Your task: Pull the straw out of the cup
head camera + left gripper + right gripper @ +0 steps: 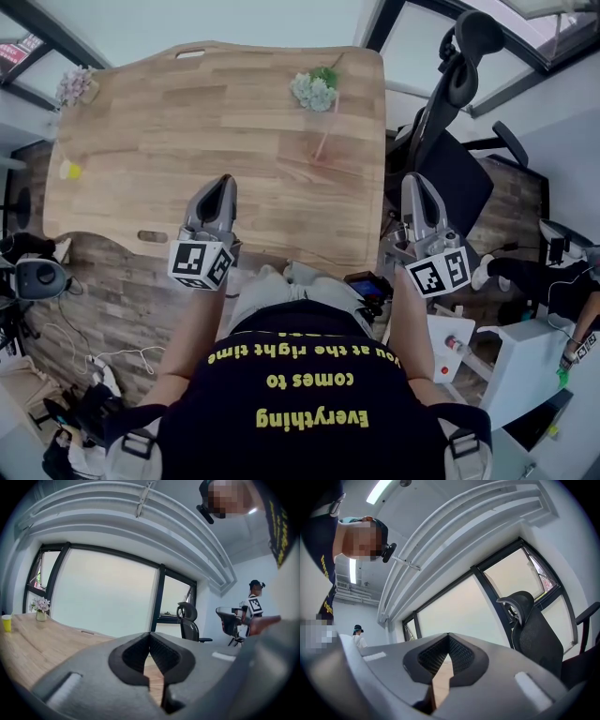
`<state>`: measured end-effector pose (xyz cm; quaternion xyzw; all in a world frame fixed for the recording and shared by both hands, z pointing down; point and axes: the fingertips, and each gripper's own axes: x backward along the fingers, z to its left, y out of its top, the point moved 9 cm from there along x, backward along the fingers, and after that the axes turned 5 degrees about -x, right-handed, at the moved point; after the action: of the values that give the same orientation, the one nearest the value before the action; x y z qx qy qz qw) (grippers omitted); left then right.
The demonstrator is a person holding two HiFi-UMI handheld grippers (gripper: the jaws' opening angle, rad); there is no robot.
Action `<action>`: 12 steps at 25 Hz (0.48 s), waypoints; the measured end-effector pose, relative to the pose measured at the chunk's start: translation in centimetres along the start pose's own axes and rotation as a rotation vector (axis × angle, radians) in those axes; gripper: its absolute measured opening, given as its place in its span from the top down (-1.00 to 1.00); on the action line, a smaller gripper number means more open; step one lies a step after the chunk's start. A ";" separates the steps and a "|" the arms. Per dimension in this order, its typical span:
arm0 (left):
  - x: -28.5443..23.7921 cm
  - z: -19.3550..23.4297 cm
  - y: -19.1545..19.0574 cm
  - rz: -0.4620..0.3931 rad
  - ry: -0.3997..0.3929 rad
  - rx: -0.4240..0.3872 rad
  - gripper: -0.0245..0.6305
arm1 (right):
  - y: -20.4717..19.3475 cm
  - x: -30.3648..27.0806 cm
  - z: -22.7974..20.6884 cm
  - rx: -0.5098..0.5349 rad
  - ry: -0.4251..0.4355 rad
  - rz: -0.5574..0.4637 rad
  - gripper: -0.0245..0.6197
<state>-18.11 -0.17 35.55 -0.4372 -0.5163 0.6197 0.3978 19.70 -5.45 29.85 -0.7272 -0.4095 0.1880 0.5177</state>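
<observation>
A thin pink straw [324,139] stands slanted on the wooden table [187,122], just in front of a small bunch of flowers [314,91]; I cannot make out a cup around its foot. A small yellow cup [70,171] sits at the table's left edge, also in the left gripper view [6,623]. My left gripper [223,180] hovers over the table's near edge, shut and empty, its tips meeting [150,634]. My right gripper [415,178] is beyond the table's right corner, shut with nothing in it [448,635]. Both are well short of the straw.
A second vase of flowers [75,86] stands at the table's far left corner [41,606]. A black office chair [450,141] stands right of the table, close to my right gripper [534,630]. Other people are in the room at the right [562,281].
</observation>
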 end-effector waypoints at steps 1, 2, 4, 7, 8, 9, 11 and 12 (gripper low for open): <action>-0.2 -0.1 0.0 0.000 0.000 -0.001 0.93 | 0.1 -0.1 -0.2 0.000 0.003 0.002 0.90; -0.5 -0.2 0.0 0.001 0.000 -0.001 0.93 | 0.1 -0.1 -0.5 0.001 0.005 0.004 0.90; -0.9 -0.5 0.0 0.002 0.001 -0.003 0.93 | 0.3 -0.2 -1.0 0.000 0.008 0.009 0.90; -1.5 -0.8 0.1 0.001 0.003 -0.007 0.93 | 0.5 -0.2 -1.8 0.000 0.011 0.014 0.90; -1.6 -1.0 0.2 0.001 0.004 -0.008 0.93 | 0.6 -0.2 -2.0 0.000 0.013 0.015 0.90; -1.7 -1.1 0.2 0.001 0.005 -0.010 0.93 | 0.7 -0.3 -2.2 -0.001 0.015 0.014 0.90; -1.8 -1.3 0.2 0.002 0.008 -0.012 0.93 | 0.7 -0.4 -2.4 -0.003 0.020 0.014 0.90; -1.8 -1.4 0.2 0.003 0.011 -0.011 0.93 | 0.7 -0.4 -2.5 -0.004 0.022 0.014 0.90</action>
<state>-16.22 -1.52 35.52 -0.4435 -0.5169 0.6152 0.3972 21.50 -7.40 30.15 -0.7332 -0.3990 0.1829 0.5194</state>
